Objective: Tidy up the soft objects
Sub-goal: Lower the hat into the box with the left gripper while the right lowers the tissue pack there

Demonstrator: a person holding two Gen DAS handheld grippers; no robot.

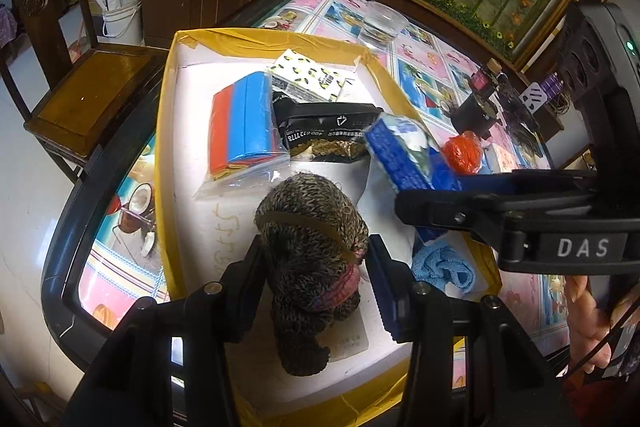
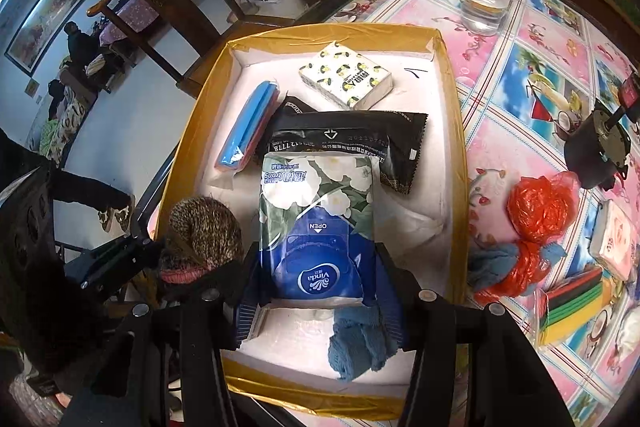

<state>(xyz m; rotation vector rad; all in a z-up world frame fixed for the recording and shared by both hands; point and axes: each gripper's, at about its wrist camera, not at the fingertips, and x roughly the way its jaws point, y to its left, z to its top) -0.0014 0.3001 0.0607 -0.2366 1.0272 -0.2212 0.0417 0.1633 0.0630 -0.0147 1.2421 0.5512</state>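
While clamped in the left hand-held gripper (image 1: 316, 267), a brown-flecked knit bundle (image 1: 312, 227), pink-edged, rubber-banded.

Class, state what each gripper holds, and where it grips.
Left gripper: knitted roll, by its sides. Right gripper: wipes pack, by its blue end.

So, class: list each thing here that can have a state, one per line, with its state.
left gripper: shut on knitted roll
knitted roll: banded, held above the tray
right gripper: shut on tissue pack
tissue pack: sealed, held over the tray
tray: open, partly filled
glass: upright, holding water
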